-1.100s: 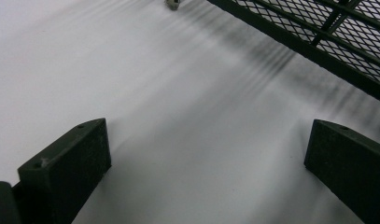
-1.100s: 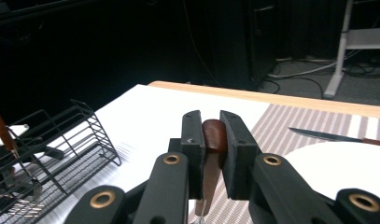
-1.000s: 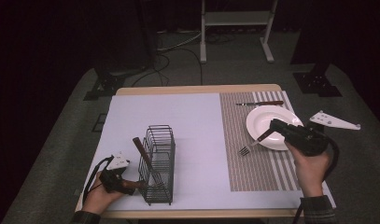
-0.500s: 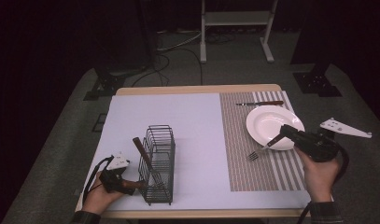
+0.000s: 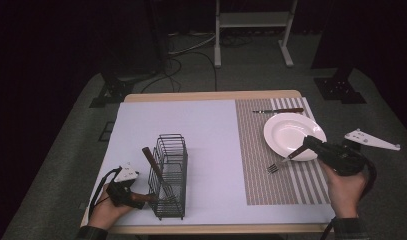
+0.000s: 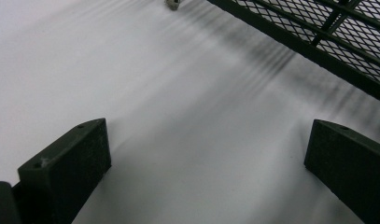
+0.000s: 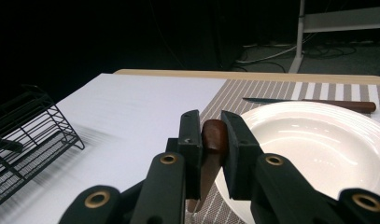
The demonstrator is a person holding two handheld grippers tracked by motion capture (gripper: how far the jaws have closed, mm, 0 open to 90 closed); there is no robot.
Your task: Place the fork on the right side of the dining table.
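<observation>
Fork (image 5: 282,162) handle clamped in right hand-held gripper (image 7: 211,140), tines hidden, left hand-held gripper (image 6: 206,168) open.

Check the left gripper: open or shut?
Open. In its own view the left gripper has its jaws wide apart over bare white mat, nothing between them.

No readable text, seemingly.

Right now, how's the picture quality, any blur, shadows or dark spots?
High view: sharp, table lit, surroundings black. Left gripper view: wire basket casts soft streaked shadows on the white mat. Right gripper view: jaws close and soft, plate brightly lit, background dark.
</observation>
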